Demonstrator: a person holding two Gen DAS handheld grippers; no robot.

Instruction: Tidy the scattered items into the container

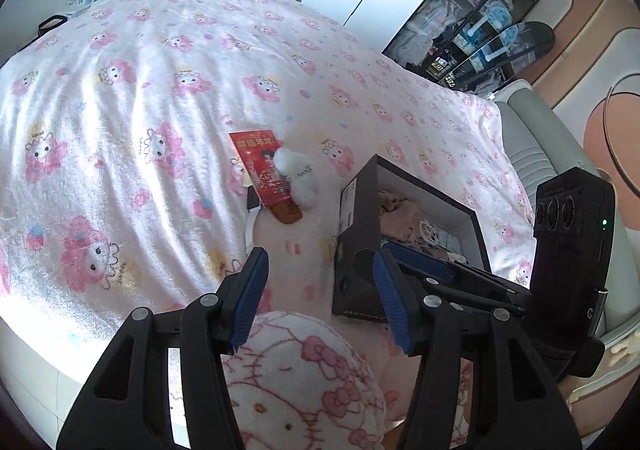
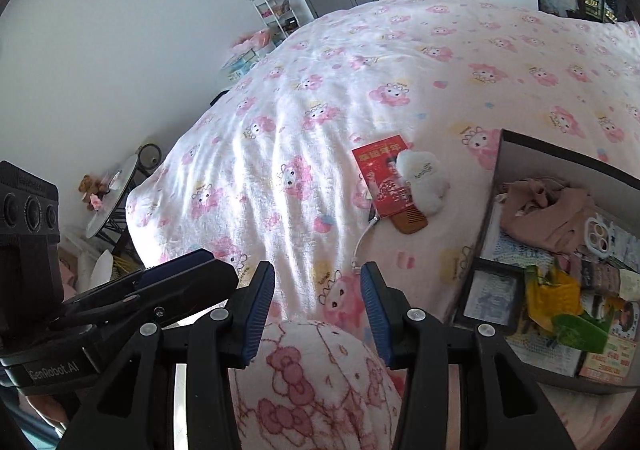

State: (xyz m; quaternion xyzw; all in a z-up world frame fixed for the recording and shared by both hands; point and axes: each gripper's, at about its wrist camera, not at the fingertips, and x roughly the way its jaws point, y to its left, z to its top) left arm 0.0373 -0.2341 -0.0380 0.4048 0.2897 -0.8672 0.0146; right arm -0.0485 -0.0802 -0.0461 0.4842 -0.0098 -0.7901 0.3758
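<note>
- Claws: my left gripper [image 1: 320, 278] and my right gripper [image 2: 318, 290] both hang with jaws spread wide and nothing between them, above the bed's near edge.
- Directly beneath both, my knee in a Hello Kitty print garment [image 2: 316, 378] fills the low foreground.
- Ahead on the pink blanket [image 1: 120, 97], the remaining scattered items lie in one overlapping heap: a red envelope [image 1: 256, 161], a white fluffy pom-pom [image 1: 298, 169] resting on its right edge, a brown comb [image 1: 286, 211] poking out from under it, and a thin white band [image 2: 362, 242] curving toward me.
- Beside the heap, to the right and apart from it, stands the dark box [image 1: 356, 209], the container, already holding beige cloth [image 2: 548, 209], a yellow-green bag [image 2: 560, 302], a framed picture [image 2: 490, 298] and printed cards.
- Risk, as I judge it: the envelope lies flat on soft pile, so a pinch may gather blanket instead of paper.
- Risk: lifting the envelope first would probably roll the pom-pom off.
- Risk: my two claws sit close and could collide reaching together.
</note>
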